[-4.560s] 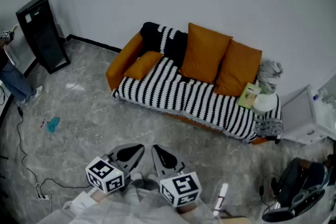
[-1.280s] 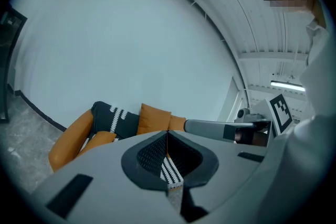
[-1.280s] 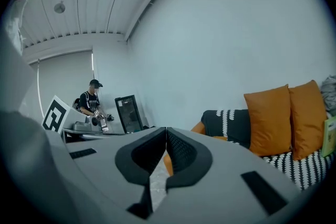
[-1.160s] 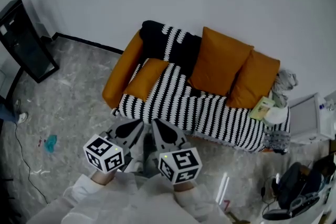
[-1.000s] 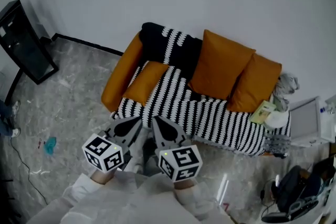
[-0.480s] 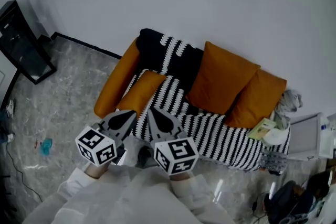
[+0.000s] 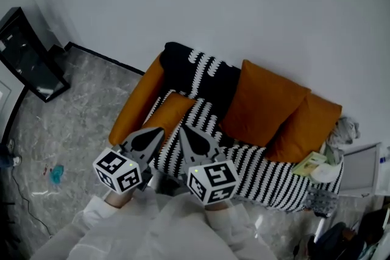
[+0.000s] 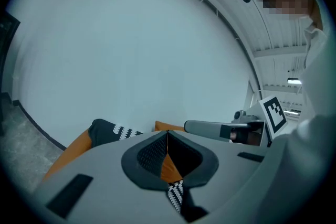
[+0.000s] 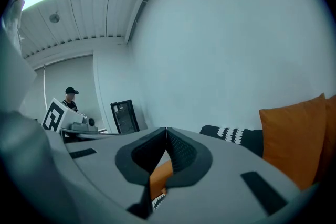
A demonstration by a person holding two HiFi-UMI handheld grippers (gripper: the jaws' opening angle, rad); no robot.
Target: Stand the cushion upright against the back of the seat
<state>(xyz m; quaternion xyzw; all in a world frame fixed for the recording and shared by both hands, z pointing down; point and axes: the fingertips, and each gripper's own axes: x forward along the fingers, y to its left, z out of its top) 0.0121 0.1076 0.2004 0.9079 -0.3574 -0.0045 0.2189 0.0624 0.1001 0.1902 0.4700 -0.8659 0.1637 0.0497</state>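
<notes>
An orange sofa (image 7: 135,103) under a black-and-white striped throw (image 7: 256,161) stands against the wall. One orange cushion (image 7: 172,114) lies flat on the left end of the seat. It shows through the jaws as an orange patch (image 8: 169,168) in the left gripper view. Two more orange cushions (image 7: 265,103) (image 7: 311,125) stand upright against the back. My left gripper (image 7: 157,131) and right gripper (image 7: 183,128) hover side by side at the seat's front edge. Both are shut and hold nothing, and their tips point at the lying cushion without touching it.
A black cabinet (image 7: 27,55) stands by the wall at far left. A white box (image 7: 359,170), a green packet (image 7: 311,162) and grey cloth (image 7: 344,129) crowd the sofa's right end. A small teal thing (image 7: 56,173) lies on the marble floor. A person (image 9: 71,98) stands far behind.
Both grippers have travelled together toward the sofa, from open floor to the front edge of the seat. The cushions have not moved, and both jaws stayed shut.
</notes>
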